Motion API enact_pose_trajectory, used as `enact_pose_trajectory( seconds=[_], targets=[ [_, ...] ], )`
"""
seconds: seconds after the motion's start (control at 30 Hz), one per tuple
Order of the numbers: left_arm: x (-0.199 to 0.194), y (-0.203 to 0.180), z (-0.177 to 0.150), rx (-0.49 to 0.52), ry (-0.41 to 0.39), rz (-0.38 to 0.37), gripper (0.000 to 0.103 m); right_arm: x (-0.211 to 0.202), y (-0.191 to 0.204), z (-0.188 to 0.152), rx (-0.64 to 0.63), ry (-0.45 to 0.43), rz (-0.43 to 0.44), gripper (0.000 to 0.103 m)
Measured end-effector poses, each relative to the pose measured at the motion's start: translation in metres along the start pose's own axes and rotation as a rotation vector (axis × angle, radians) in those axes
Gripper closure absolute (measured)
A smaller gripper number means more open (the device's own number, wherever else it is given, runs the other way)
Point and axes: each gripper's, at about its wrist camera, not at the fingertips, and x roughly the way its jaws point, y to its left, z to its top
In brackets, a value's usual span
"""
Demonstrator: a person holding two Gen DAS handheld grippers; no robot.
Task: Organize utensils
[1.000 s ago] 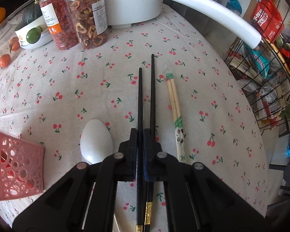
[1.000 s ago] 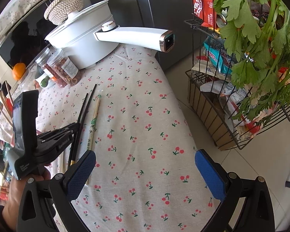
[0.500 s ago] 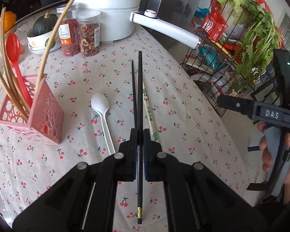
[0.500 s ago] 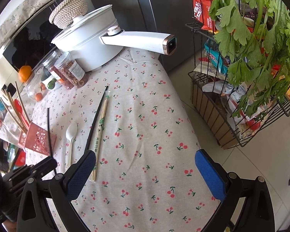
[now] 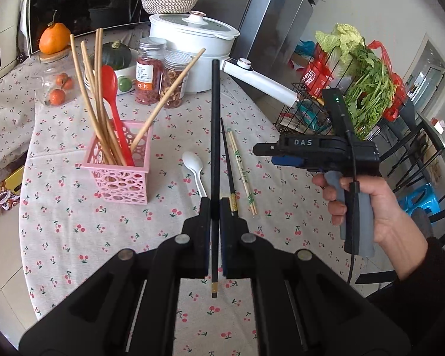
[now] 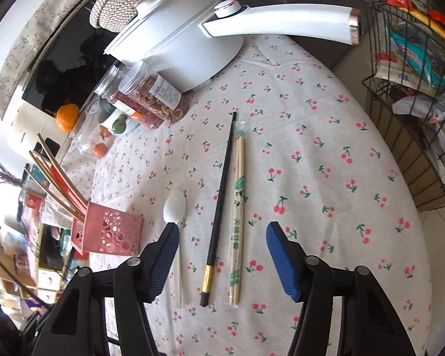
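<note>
Left tongs [image 5: 215, 207] pinch one stiff, slick black chopstick [image 5: 214, 136] right of pink perforated plastic holder [image 5: 118, 175], while right tongs [image 6: 222, 243], half-spread and just closing, straddle its light twin [image 6: 221, 190], best gripped mid-shaft.

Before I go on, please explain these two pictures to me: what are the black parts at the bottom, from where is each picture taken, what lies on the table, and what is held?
No robot here: a person holds one hand tool with tongs in each hand, and a camera on each tool looks along its fingers.

The left camera shows the left tongs shut on one black chopstick, lifted off the cloth. The person's other hand holds the right tool.

The right camera looks down past the right tongs, which have just been closing but grip nothing.

On the tablecloth lie the second black chopstick, wrapped wooden chopsticks and a white spoon. A pink basket holds more utensils.
</note>
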Motion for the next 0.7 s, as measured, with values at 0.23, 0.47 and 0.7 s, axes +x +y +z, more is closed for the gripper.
enact_pose_trajectory(
  seconds=[0.23,0.47,0.7],
  targets=[
    [-0.021,0.023,0.001,-0.028,-0.027,-0.015,0.097,0.043,0.023,0.024,-0.016,-0.008,0.035,0.077],
    [-0.024,0.038,-0.002,-0.06,-0.019,-0.014,0.097,0.074,0.023,0.035,-0.061,0.001,-0.118,0.081],
    [-0.023,0.041,-0.004,-0.063,-0.016,0.001,0.097,0.09,0.036,0.027,-0.171,0.009,-0.224,0.094]
  ],
)
